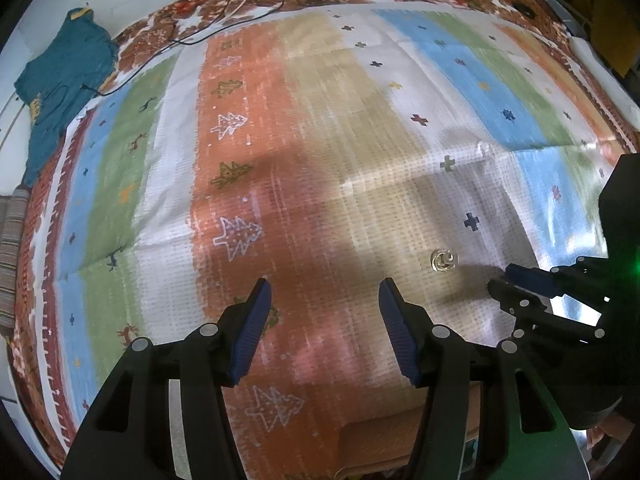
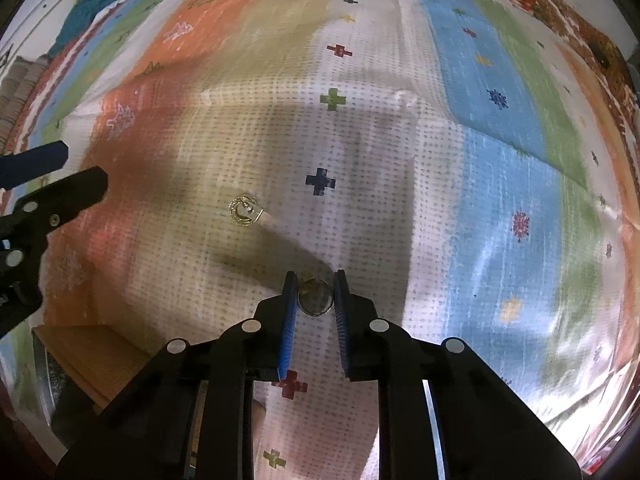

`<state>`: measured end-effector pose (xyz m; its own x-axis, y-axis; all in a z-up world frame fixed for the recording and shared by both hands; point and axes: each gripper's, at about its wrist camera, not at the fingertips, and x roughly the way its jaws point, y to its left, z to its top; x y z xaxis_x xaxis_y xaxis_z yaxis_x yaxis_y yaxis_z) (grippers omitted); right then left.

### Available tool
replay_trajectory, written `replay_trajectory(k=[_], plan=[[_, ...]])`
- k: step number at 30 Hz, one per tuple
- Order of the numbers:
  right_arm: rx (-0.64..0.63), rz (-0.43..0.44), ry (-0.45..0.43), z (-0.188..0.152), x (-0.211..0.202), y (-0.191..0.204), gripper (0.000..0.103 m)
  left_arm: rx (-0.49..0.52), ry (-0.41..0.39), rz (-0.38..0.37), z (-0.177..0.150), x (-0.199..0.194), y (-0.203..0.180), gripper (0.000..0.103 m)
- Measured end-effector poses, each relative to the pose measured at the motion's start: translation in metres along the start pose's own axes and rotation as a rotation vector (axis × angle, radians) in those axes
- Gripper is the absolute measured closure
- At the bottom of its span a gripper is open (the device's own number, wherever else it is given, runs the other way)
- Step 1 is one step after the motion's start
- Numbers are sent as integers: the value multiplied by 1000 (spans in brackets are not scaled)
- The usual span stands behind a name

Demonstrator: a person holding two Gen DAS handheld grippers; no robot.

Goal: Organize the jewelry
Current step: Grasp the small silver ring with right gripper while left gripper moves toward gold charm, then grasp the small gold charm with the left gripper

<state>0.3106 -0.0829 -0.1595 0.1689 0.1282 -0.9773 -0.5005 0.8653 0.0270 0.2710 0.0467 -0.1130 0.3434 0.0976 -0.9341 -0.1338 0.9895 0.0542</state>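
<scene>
Right gripper (image 2: pixel 315 286): blue-padded fingers narrowed around small round gold ring (image 2: pixel 316 298) on striped patterned cloth (image 2: pixel 500 184); pad contact unclear. Left gripper (image 1: pixel 325 296): fingers wide, empty. Round gold earring (image 2: pixel 244 210) loose between grippers. No readable writing.

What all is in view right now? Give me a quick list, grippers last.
round jewelry piece: 1, gold and dark, between the right gripper's pads
ring-shaped jewelry piece: 1, gold, lying loose on the cloth's white stripe
striped cloth: 1, orange, tan, white, blue and green, covering the surface
teal garment: 1, far left edge
cables: a few, black and white, far edge
wooden box: 1, tan, near edge, partly hidden
left gripper: black with blue pads, open, empty
right gripper: black with blue pads, closed around the round piece
</scene>
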Motion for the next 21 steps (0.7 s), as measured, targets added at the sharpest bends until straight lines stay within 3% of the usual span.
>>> replay_trajectory(k=[10,21], plan=[[58,-27,-12,1,-17,-48,84,31,16,-40,8,9,-18,47],[114,-33,-55,-6,-41,-93,84,43,59,-139,20,26,-38,47]])
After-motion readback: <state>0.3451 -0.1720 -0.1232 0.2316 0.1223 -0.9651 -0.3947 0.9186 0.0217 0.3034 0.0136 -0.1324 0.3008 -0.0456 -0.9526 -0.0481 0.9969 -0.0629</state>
